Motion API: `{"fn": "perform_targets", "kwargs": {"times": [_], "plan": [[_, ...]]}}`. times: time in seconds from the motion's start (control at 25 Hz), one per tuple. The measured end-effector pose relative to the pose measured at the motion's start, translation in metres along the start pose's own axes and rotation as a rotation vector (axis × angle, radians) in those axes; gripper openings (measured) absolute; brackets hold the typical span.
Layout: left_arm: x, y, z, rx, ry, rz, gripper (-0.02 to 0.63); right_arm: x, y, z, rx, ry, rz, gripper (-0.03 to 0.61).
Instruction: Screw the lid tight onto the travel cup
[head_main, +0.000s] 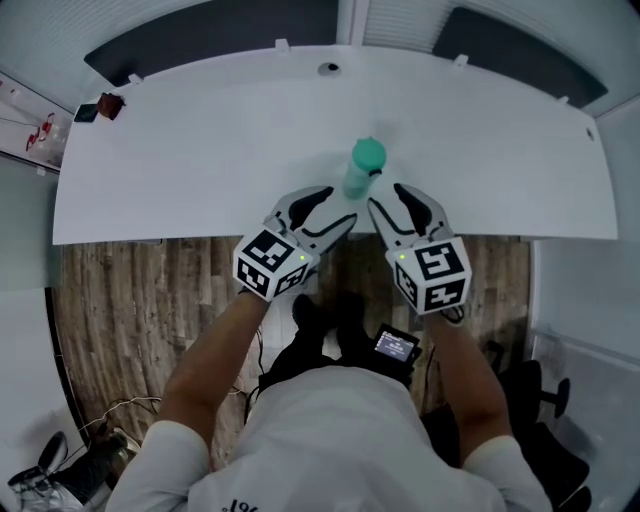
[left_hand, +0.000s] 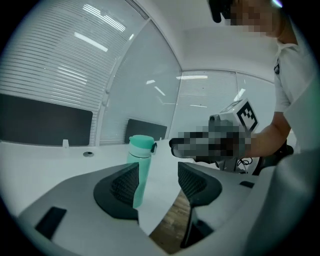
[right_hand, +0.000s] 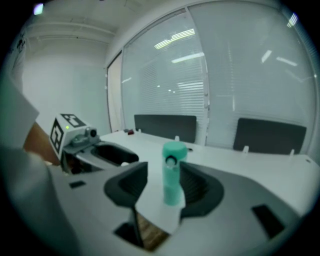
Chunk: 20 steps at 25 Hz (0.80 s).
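Travel cup (head_main: 360, 178) upright by the table's (head_main: 200, 150) near edge, lid (head_main: 368, 152) on; left tool (head_main: 335, 211) and right tool (head_main: 391, 204) flank it, jaws apart, empty, seemingly one to steady, one to twist.

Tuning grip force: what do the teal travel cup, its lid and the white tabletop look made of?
Tall teal travel cup: pale matte body, no sharp glints; coated metal or plastic, can't tell. Its rounded teal lid: deeper colour, matte, likely moulded plastic. Flat white tabletop: smooth, soft sheen, probably laminate.
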<state>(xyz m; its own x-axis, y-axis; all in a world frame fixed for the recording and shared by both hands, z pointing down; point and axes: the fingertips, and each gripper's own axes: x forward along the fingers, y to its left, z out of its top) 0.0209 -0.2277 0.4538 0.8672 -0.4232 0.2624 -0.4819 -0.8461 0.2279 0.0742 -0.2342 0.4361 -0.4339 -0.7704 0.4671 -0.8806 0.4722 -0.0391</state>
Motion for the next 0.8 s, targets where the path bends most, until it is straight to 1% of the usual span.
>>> {"fn": "perform_targets", "kwargs": {"times": [0.2, 0.48, 0.64, 0.8], "plan": [[0.027, 0.016, -0.008, 0.042, 0.053, -0.025, 0.275, 0.021, -0.009, 0.007, -0.029, 0.003, -0.006, 0.223], [0.052, 0.038, -0.013, 0.079, 0.089, -0.033, 0.302, 0.047, -0.015, 0.010, -0.054, 0.022, 0.007, 0.268], [0.065, 0.040, -0.012, 0.129, 0.112, -0.093, 0.318, 0.059, -0.019, 0.015, -0.082, 0.036, 0.024, 0.288], [0.079, 0.042, -0.017, 0.186, 0.163, -0.156, 0.324, 0.070, -0.023, 0.018, -0.110, 0.057, 0.037, 0.293]]}}
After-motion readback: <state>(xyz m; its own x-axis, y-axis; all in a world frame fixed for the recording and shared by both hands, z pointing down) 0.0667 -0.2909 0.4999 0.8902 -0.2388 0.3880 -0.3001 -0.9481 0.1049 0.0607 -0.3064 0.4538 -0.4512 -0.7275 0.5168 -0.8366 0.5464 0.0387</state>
